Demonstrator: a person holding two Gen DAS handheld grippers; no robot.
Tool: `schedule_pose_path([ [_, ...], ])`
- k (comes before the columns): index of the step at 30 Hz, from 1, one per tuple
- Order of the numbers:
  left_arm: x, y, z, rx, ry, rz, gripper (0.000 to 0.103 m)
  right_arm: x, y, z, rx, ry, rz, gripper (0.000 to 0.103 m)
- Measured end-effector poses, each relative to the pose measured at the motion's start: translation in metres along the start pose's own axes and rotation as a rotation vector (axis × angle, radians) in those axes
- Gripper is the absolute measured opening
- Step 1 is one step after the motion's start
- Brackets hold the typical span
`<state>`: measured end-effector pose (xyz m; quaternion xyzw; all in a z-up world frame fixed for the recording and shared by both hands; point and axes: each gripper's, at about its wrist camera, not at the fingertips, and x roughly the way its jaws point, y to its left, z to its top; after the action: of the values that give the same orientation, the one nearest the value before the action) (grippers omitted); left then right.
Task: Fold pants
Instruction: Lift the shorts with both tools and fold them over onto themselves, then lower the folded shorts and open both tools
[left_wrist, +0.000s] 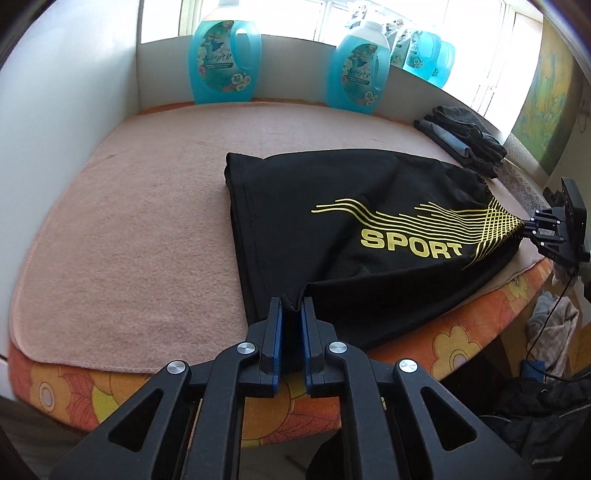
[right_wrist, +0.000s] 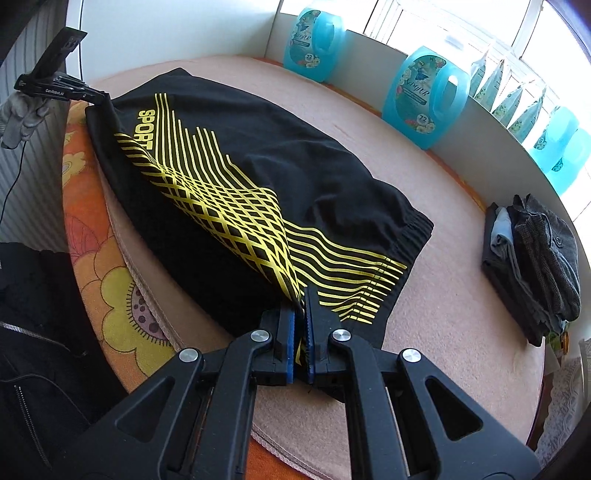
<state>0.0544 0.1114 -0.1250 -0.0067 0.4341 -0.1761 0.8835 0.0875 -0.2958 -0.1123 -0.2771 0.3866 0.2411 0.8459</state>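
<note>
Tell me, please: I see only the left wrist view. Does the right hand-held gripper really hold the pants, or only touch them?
Observer: It holds them. The right wrist view shows the right hand-held gripper shut on the pants, with yellow-striped cloth between its blue pads.
Operator: Is every layer in that grip?
Observer: No. The held layer is raised, and a lower striped layer lies flat on the pink towel.
Operator: Is anything beside the folded clothes pile?
Observer: A small gold-coloured round object sits at the near end of the folded clothes pile. I cannot tell what it is.
</note>
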Motion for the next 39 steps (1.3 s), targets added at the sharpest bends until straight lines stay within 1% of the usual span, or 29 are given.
schedule_pose_path([
  [1, -0.003, 0.001, -0.002, 0.000, 0.009, 0.006, 0.012, 0.000, 0.001, -0.001, -0.011, 0.009, 0.000, 0.004],
  [3, -0.013, 0.003, -0.005, 0.012, 0.011, 0.018, 0.012, -0.004, 0.004, -0.003, -0.023, 0.009, 0.014, 0.004],
  [5, -0.024, 0.008, -0.005, 0.006, -0.002, 0.036, 0.012, -0.011, 0.003, -0.005, -0.012, -0.002, 0.055, 0.005],
  [6, -0.030, 0.009, -0.004, -0.004, -0.014, 0.034, 0.012, -0.015, 0.001, -0.005, 0.007, -0.009, 0.069, 0.011],
  [7, -0.036, 0.011, -0.001, -0.006, -0.032, 0.031, 0.012, -0.019, -0.002, -0.006, 0.034, -0.021, 0.080, 0.023],
  [8, -0.041, 0.010, 0.002, -0.006, -0.054, 0.039, 0.012, -0.025, -0.007, -0.007, 0.071, -0.044, 0.100, 0.029],
  [9, -0.046, 0.009, 0.005, -0.004, -0.071, 0.043, 0.012, -0.031, -0.013, -0.008, 0.110, -0.072, 0.123, 0.037],
  [11, -0.050, 0.006, 0.014, 0.004, -0.095, 0.044, 0.012, -0.041, -0.025, -0.009, 0.182, -0.111, 0.144, 0.038],
  [12, -0.050, 0.003, 0.017, 0.012, -0.107, 0.052, 0.012, -0.043, -0.030, -0.010, 0.213, -0.116, 0.128, 0.038],
  [13, -0.049, 0.000, 0.022, 0.018, -0.115, 0.053, 0.012, -0.043, -0.034, -0.010, 0.245, -0.109, 0.099, 0.038],
  [15, -0.044, -0.007, 0.029, 0.025, -0.120, 0.017, 0.012, -0.038, -0.046, -0.012, 0.329, -0.080, 0.053, 0.038],
  [16, -0.040, -0.013, 0.032, 0.030, -0.119, 0.002, 0.012, -0.034, -0.053, -0.015, 0.386, -0.069, 0.056, 0.038],
  [20, -0.019, -0.033, 0.032, 0.085, -0.090, -0.044, 0.013, -0.020, -0.076, -0.031, 0.610, -0.015, 0.118, 0.038],
  [24, 0.000, -0.041, 0.029, 0.114, -0.039, -0.063, 0.013, -0.006, -0.087, -0.044, 0.753, 0.003, 0.221, 0.038],
  [25, 0.004, -0.042, 0.028, 0.122, -0.025, -0.062, 0.013, -0.004, -0.087, -0.044, 0.766, 0.004, 0.239, 0.038],
  [29, 0.021, -0.040, 0.020, 0.144, 0.034, -0.045, 0.013, 0.007, -0.080, -0.041, 0.747, 0.042, 0.238, 0.038],
  [30, 0.024, -0.039, 0.018, 0.145, 0.042, -0.043, 0.013, 0.009, -0.078, -0.040, 0.739, 0.052, 0.223, 0.030],
  [31, 0.026, -0.038, 0.016, 0.143, 0.048, -0.041, 0.013, 0.009, -0.076, -0.038, 0.723, 0.056, 0.205, 0.026],
  [32, 0.028, -0.036, 0.014, 0.137, 0.054, -0.038, 0.013, 0.007, -0.074, -0.035, 0.704, 0.053, 0.184, 0.025],
  [33, 0.029, -0.034, 0.013, 0.130, 0.056, -0.043, 0.013, 0.004, -0.072, -0.030, 0.681, 0.050, 0.160, 0.012],
  [34, 0.028, -0.032, 0.013, 0.123, 0.047, -0.051, 0.013, -0.001, -0.071, -0.026, 0.658, 0.044, 0.138, 0.005],
  [36, 0.027, -0.030, 0.012, 0.117, 0.047, -0.057, 0.013, -0.012, -0.071, -0.017, 0.600, 0.029, 0.057, 0.005],
  [37, 0.026, -0.029, 0.012, 0.122, 0.046, -0.057, 0.013, -0.015, -0.069, -0.014, 0.556, 0.033, -0.014, 0.005],
  [38, 0.025, -0.028, 0.011, 0.125, 0.045, -0.058, 0.013, -0.015, -0.068, -0.012, 0.518, 0.048, -0.060, 0.005],
  [39, 0.024, -0.027, 0.010, 0.127, 0.045, -0.061, 0.013, -0.013, -0.069, -0.013, 0.512, 0.069, -0.046, 0.005],
])
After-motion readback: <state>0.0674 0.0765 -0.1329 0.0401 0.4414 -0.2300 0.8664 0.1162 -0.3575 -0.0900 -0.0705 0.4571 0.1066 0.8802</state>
